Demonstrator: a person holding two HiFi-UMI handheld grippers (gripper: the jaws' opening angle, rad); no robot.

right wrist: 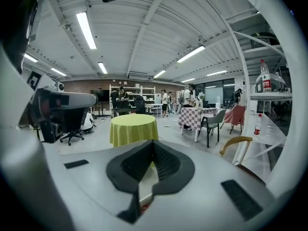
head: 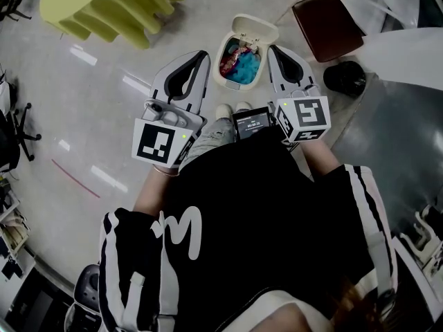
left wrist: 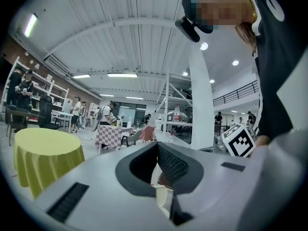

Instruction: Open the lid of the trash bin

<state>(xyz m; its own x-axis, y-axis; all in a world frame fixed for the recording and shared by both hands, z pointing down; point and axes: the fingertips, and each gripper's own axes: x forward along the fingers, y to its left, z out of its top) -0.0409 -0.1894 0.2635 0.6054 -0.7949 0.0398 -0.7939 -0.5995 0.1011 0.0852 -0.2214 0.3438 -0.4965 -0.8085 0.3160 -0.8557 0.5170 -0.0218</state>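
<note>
A small cream trash bin stands on the floor just ahead of the person's feet. Its lid is tipped up and back, and red and blue rubbish shows inside. My left gripper hovers beside the bin's left rim, jaws together and holding nothing. My right gripper hangs by the bin's right rim near the lid, also shut and empty. In the left gripper view the jaw tips meet, with a sliver of cream bin below them. The right gripper view shows its tips meeting too.
A round table with a yellow-green cloth stands at the far left. A brown chair seat and a black round object lie right of the bin. An office chair is at the left edge. A small screen sits at the person's waist.
</note>
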